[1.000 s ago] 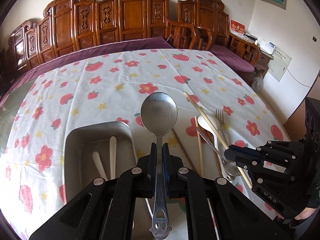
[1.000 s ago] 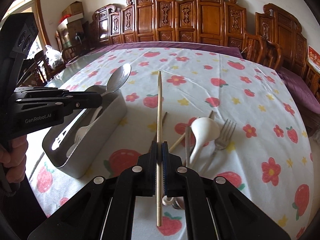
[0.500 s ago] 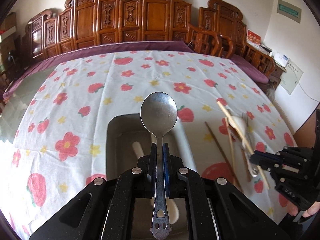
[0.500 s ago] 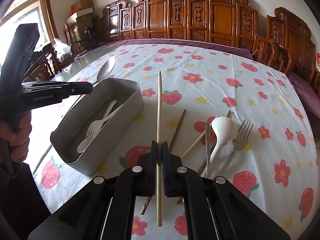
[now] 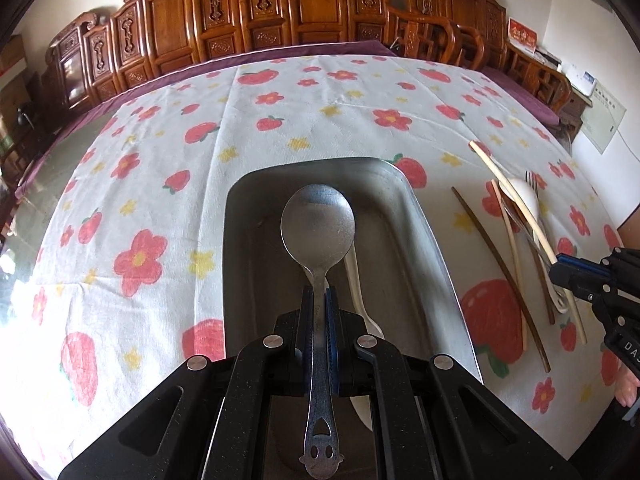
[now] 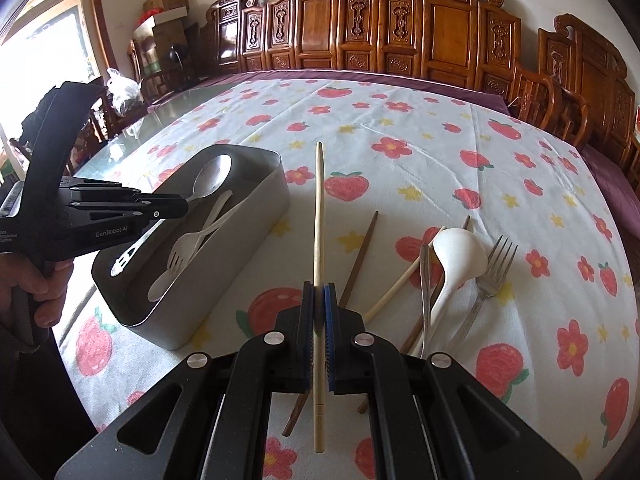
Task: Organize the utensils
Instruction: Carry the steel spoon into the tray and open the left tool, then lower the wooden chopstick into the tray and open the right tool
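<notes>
Utensil sorting partly done

The left gripper [image 5: 320, 308] clamps a metal spoon [image 5: 318, 224] over the tin [image 6: 256, 216], which holds white cutlery; the right gripper [image 6: 319, 308] grips a chopstick [image 6: 319, 216]; more utensils [image 6: 456, 256] lie on the tablecloth [image 6: 400, 128].

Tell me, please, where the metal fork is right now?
In the right wrist view, the metal fork lies on the tablecloth at the right edge of the loose pile, just right of the white ladle.
</notes>
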`<act>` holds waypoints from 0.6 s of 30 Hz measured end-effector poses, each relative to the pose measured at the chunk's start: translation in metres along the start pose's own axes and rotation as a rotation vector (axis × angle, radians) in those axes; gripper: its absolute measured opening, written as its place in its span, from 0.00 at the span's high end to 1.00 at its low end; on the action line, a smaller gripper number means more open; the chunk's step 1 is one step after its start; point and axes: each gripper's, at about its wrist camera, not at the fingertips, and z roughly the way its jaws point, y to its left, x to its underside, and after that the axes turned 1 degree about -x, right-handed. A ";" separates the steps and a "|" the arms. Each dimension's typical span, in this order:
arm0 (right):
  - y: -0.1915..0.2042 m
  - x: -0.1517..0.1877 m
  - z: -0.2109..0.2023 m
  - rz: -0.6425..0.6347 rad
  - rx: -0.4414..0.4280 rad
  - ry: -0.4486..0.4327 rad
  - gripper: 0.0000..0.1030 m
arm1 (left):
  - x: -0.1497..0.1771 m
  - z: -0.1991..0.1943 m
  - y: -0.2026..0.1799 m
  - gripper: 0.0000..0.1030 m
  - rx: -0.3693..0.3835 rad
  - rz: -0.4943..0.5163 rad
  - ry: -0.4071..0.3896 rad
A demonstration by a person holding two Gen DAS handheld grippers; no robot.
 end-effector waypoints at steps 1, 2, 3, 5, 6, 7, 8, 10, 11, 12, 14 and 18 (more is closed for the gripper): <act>-0.001 0.000 0.000 0.002 0.002 0.001 0.94 | 0.000 0.002 -0.001 0.95 -0.005 0.004 0.005; -0.002 0.001 0.000 0.005 0.005 0.002 0.94 | 0.000 0.003 -0.001 0.95 -0.008 0.005 0.009; -0.003 0.001 0.000 0.008 0.007 0.001 0.94 | 0.000 0.004 -0.001 0.95 -0.009 0.006 0.013; -0.004 0.001 0.000 0.011 0.010 0.001 0.94 | 0.000 0.006 -0.001 0.95 -0.011 0.008 0.022; -0.005 0.001 0.000 0.011 0.011 0.000 0.94 | 0.000 0.007 -0.001 0.95 -0.011 0.008 0.024; -0.005 0.002 -0.001 0.011 0.011 -0.002 0.94 | 0.000 0.006 -0.001 0.95 -0.011 0.008 0.023; -0.004 0.002 -0.001 0.012 0.011 -0.003 0.94 | -0.001 0.006 -0.001 0.95 -0.014 0.007 0.018; -0.004 0.002 -0.001 0.016 0.006 -0.001 0.94 | -0.001 0.005 0.001 0.95 -0.019 0.003 0.012; -0.004 0.002 0.000 0.016 0.005 0.000 0.94 | -0.001 0.004 0.002 0.95 -0.018 0.000 0.008; -0.004 0.002 0.000 0.015 0.005 0.001 0.94 | -0.002 0.003 0.003 0.95 -0.018 -0.002 0.005; -0.002 0.002 0.000 0.014 0.003 0.002 0.94 | -0.003 -0.002 0.006 0.95 -0.012 -0.007 -0.010; 0.002 0.001 -0.003 0.022 -0.007 -0.006 0.94 | -0.005 -0.015 0.012 0.95 -0.004 -0.019 -0.045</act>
